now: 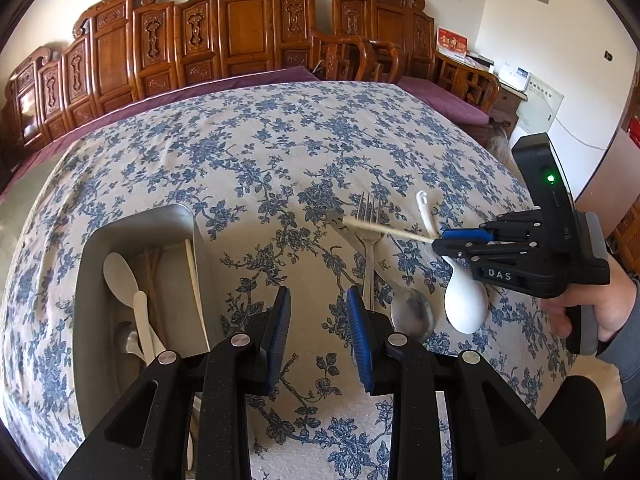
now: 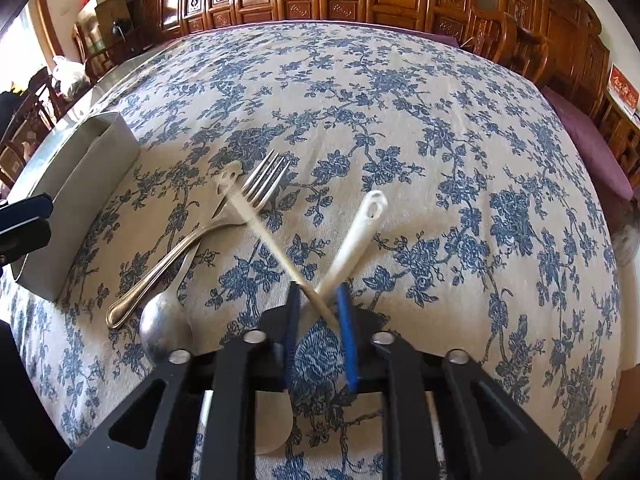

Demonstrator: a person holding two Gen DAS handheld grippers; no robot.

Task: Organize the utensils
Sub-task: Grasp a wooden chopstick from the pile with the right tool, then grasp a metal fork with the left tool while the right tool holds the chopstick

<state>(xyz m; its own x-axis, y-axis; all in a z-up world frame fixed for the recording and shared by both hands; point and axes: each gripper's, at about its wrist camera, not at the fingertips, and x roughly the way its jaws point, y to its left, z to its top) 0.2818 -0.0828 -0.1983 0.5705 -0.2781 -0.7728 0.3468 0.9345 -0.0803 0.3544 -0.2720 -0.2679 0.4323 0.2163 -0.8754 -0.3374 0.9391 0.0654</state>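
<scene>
My right gripper (image 1: 440, 238) (image 2: 318, 300) is shut on a pale chopstick (image 1: 384, 231) (image 2: 276, 236) and holds it above the table, tip pointing left over the fork. A metal fork (image 1: 370, 236) (image 2: 208, 224), a metal spoon (image 1: 412, 314) (image 2: 166, 326) and a white ceramic spoon (image 1: 466, 304) (image 2: 352, 236) lie on the floral tablecloth. My left gripper (image 1: 318, 320) is open and empty, just right of the grey utensil box (image 1: 90, 280) (image 2: 80, 184), which holds a white spoon (image 1: 120, 276), a metal spoon and chopsticks.
The table's blue floral cloth (image 1: 280, 152) stretches far back. Carved wooden benches (image 1: 240, 32) with purple cushions stand behind the table. The table's right edge drops off near my right hand (image 1: 600, 312).
</scene>
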